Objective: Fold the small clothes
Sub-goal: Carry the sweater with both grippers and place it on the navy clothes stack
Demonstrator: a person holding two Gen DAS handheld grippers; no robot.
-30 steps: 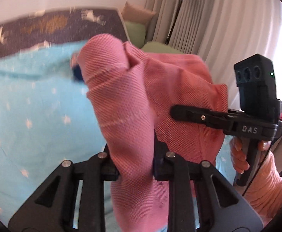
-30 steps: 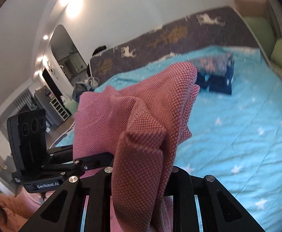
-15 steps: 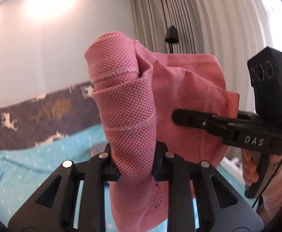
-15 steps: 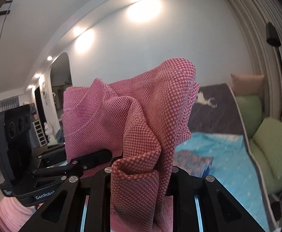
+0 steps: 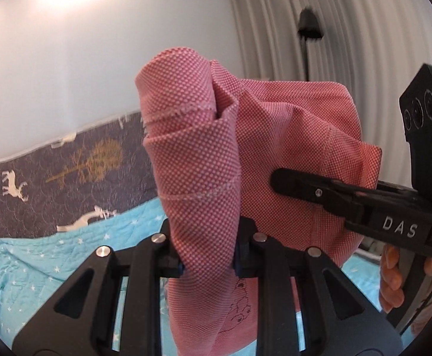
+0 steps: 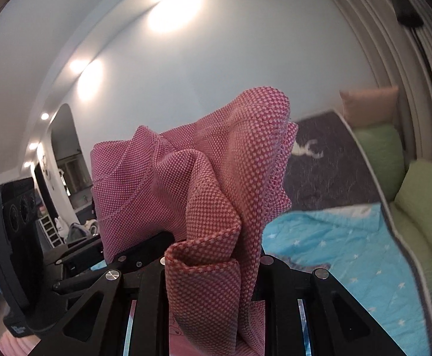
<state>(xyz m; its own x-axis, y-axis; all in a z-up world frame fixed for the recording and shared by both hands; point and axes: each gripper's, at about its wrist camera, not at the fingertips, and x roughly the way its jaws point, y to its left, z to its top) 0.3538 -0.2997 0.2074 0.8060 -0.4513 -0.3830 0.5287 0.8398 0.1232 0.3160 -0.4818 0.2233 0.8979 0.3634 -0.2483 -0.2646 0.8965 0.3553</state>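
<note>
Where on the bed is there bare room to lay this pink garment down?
The blue star quilt lies bare between the grey deer blanket and the green cushions. Crowded: both grippers, left gripper and right gripper, clamp the pink garment.

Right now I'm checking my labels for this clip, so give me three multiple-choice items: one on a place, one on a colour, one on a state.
1. Where is the pink garment?
A. flat on the bed
B. held up between both grippers
C. on the green cushions

2. What colour is the bedspread?
A. turquoise with white stars
B. plain white
C. red

3. How is the left gripper?
A. open, empty
B. shut on the garment
C. out of view

Answers: B, the cloth hangs from the left and right gripper; A, stars show on turquoise; B, fabric is pinched between its fingers.
</note>
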